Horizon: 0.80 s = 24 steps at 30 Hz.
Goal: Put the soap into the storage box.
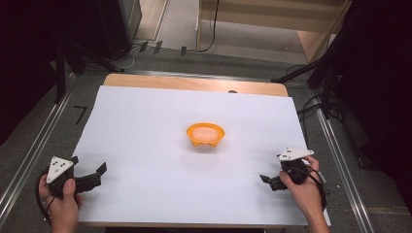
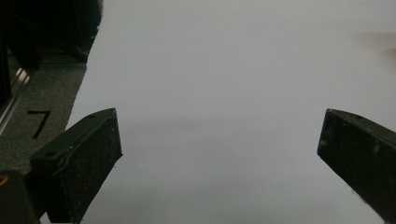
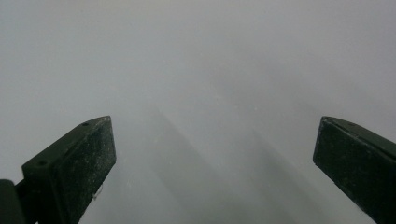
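A table covered with a white sheet is seen from above, with a person's two hands entering from the bottom edge. Each hand holds a black two-jaw gripper.

An orange bowl sits upright near the middle of the sheet, with something pale inside it that is too blurred to identify. It stands alone, touching neither gripper.

The left gripper rests low over the near left corner of the sheet, held in the left hand, with a grey three-cornered plate on top. Its jaws point toward the right and slightly away from the person. The bowl lies well apart from it, ahead and to the right. In the left gripper view, this gripper's jaws stand wide apart with bare white sheet between them, and a faint orange blur sits at the upper right edge.

The right gripper is near the right edge of the sheet, held in the right hand. Its jaws point left. The bowl lies well apart, ahead and to the left. In the right gripper view, its jaws are likewise spread wide over plain white sheet, gripping nothing.
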### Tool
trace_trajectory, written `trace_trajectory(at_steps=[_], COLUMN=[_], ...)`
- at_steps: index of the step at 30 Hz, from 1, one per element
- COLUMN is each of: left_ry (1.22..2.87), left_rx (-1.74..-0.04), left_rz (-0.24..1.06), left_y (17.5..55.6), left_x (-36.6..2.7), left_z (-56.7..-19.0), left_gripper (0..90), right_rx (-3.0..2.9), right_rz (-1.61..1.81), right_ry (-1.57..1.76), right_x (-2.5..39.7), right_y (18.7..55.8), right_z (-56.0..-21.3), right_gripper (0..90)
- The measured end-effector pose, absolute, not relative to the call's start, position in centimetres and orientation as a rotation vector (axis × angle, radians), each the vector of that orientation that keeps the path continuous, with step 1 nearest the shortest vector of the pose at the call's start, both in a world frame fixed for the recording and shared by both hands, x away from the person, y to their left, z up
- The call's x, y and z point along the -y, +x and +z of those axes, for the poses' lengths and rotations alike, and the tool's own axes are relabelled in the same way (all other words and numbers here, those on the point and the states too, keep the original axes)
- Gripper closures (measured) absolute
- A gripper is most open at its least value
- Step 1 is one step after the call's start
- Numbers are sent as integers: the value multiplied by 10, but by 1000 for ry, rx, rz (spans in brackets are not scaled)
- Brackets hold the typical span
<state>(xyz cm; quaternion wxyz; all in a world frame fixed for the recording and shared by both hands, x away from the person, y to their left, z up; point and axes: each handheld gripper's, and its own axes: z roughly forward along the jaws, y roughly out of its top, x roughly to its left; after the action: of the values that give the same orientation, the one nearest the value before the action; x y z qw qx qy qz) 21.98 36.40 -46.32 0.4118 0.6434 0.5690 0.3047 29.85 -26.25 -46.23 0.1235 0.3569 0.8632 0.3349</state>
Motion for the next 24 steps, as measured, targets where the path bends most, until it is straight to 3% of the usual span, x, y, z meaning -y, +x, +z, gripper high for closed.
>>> trace_trajectory(at_steps=[24], left_ry=[1620], left_rx=[-1430], left_rz=[769], left_y=[219], left_x=[-364], left_z=[-463], left_gripper=[1], right_rx=[-2284], right_rz=[1155], right_ry=[1192], right_x=[318], right_y=[252], right_z=[-482], right_gripper=[0])
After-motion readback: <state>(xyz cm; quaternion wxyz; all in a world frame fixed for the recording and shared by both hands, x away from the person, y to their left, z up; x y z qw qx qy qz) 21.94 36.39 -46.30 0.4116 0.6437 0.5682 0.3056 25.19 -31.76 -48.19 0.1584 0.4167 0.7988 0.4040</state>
